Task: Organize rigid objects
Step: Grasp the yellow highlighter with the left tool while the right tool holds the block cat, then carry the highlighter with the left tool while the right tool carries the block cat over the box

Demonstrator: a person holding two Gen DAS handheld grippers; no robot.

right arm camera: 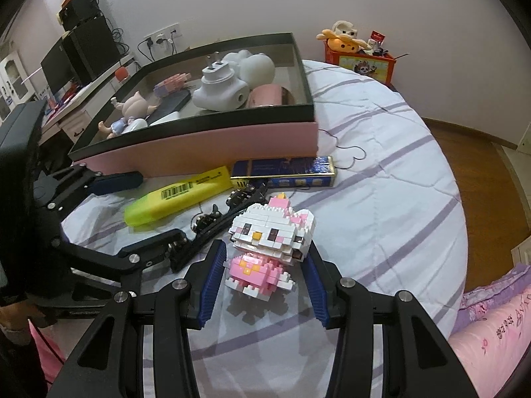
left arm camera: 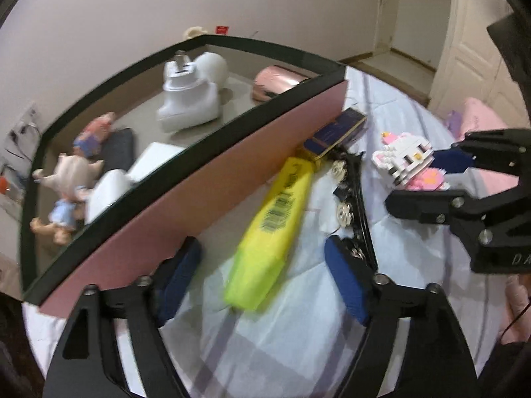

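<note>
Pale bedding with lilac stripes point(right arm camera: 381, 172) is spread over a bed, and a pink box with a dark rim point(left arm camera: 186, 195) is set on it at the upper left of both views. Inside the box a white plug adapter point(left arm camera: 189, 99), a pink case point(left arm camera: 278, 81), a small doll point(left arm camera: 66, 182) and a dark flat case point(left arm camera: 119, 149) are seen. Just outside the box's pink wall a yellow highlighter point(left arm camera: 268, 229) is laid on the bedding, with a blue and gold box point(left arm camera: 335, 132) beyond its far end and a black hair clip with round ornaments point(left arm camera: 348, 199) beside it. The left gripper point(left arm camera: 262, 285) is held over the near end of the highlighter with its blue pads spread well apart; neither pad is pressed on the highlighter. The right gripper point(right arm camera: 262, 285) is seen at the lower centre of its own view, its pads pinching the pink body of a brick-built cat figure point(right arm camera: 268, 242). Whether the figure is resting on the bedding or lifted off it cannot be told. A box of plush toys point(right arm camera: 358, 56) is seen at the upper right of the right wrist view.
</note>
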